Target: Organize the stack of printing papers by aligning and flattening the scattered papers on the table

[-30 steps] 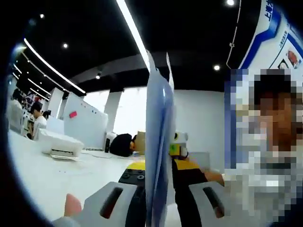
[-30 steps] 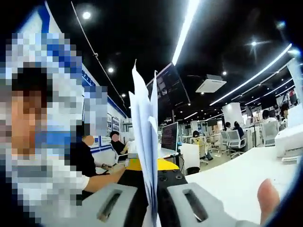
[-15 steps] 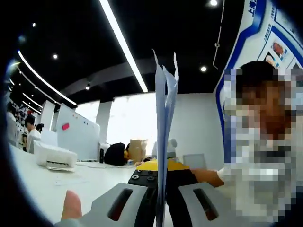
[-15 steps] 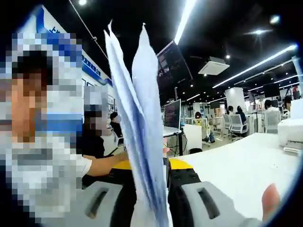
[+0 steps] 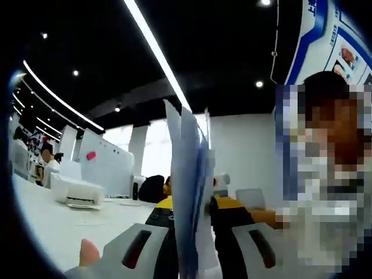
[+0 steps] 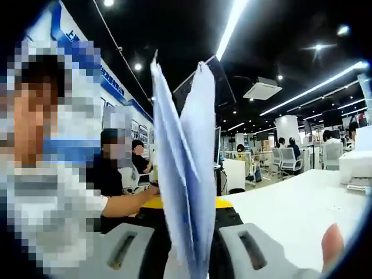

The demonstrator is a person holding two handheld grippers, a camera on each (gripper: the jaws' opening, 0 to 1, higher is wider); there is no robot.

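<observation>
Papers (image 5: pixel 189 192) upright between tool (image 5: pixel 195 250) jaws

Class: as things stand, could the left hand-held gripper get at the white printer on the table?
Probably not yet. The left hand-held gripper is shut on the stack of papers, held upright, and the printer sits far across the table.

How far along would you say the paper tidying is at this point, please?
Done: the printing papers are gathered off the white table and stand on edge. In hand: the left tool and right tool each clamp the sheaf. Left: the top edges fan apart unevenly in both views, so aligning, then laying the stack flat, remains.
</observation>
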